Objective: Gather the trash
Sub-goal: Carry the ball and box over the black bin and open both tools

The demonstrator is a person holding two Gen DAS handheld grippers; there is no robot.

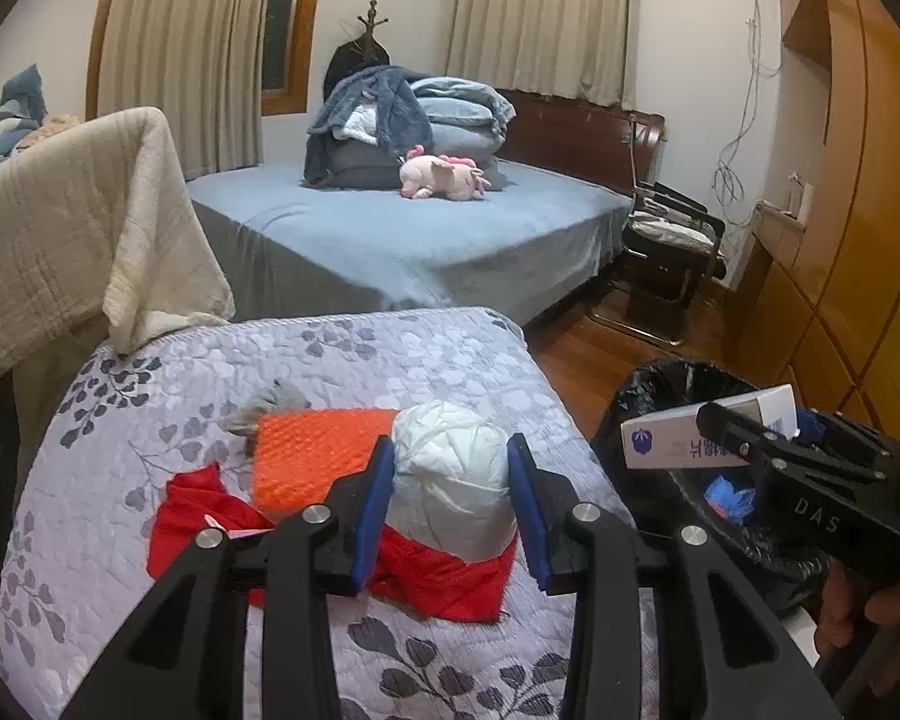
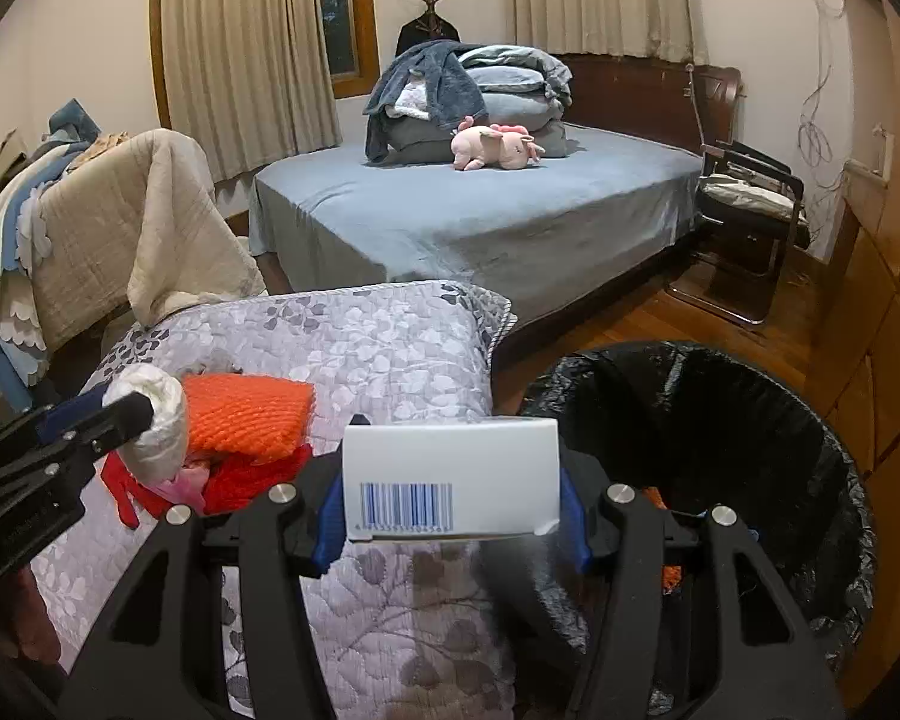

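Note:
My left gripper (image 1: 450, 480) is shut on a crumpled white wad (image 1: 450, 474), held just above a red cloth (image 1: 444, 576) and an orange knitted cloth (image 1: 312, 450) on the floral quilt (image 1: 390, 360). The wad also shows in the right wrist view (image 2: 156, 426). My right gripper (image 2: 450, 504) is shut on a white carton with a barcode (image 2: 450, 474), held at the quilt's right edge beside the black-lined trash bin (image 2: 750, 420). In the left wrist view the carton (image 1: 678, 432) hangs over the bin (image 1: 666, 384), which holds blue and orange scraps.
A blue bed (image 1: 402, 228) with folded bedding and a pink plush toy (image 1: 444, 177) stands behind. A beige throw (image 1: 84, 216) drapes furniture at left. A black chair (image 1: 672, 252) and wooden cabinets (image 1: 840, 210) stand at right on the wood floor.

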